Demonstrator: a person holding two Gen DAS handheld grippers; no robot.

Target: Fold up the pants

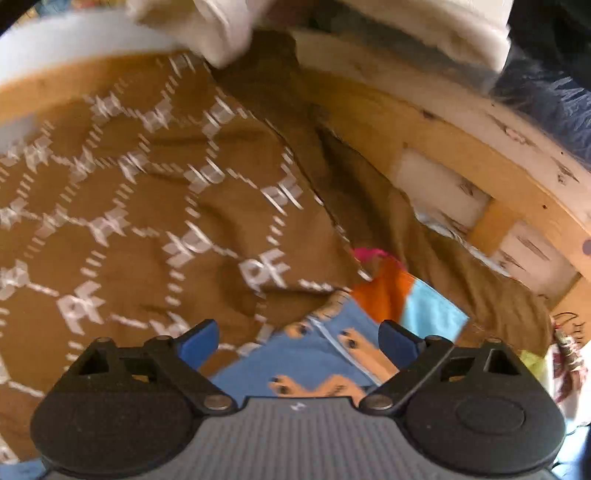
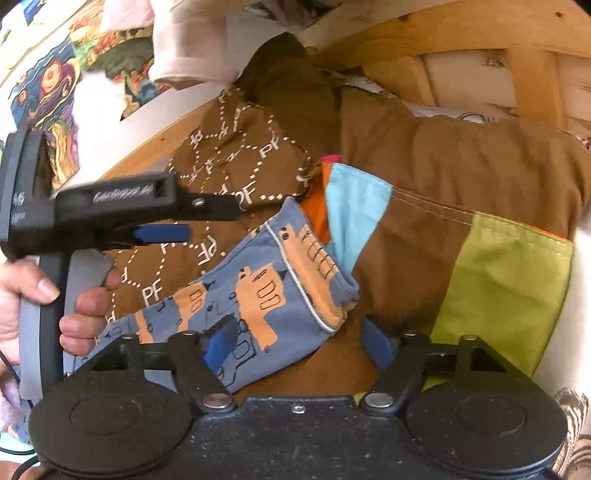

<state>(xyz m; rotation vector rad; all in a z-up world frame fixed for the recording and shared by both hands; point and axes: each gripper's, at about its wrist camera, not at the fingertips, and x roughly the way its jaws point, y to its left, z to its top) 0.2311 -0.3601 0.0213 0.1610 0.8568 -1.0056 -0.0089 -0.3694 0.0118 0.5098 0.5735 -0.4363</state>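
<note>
The left gripper (image 2: 162, 233), jaws spread apart, hovers over the brown patterned cloth (image 2: 229, 155). The blue printed pants (image 2: 258, 295) lie folded on that cloth. The right gripper (image 2: 299, 345), jaws likewise apart, straddles the pants' edge.

This looks like a lived-in home, likely a bedroom or play corner. A bare pine frame (image 2: 436, 33) with slats, like a bed or cot end, runs along the far side. Against it lies a brown patchwork quilt (image 2: 461, 177) with coloured patches. Left of the frame, bright printed fabric (image 2: 48, 92) and pale clothes (image 2: 177, 48) lie heaped.
</note>
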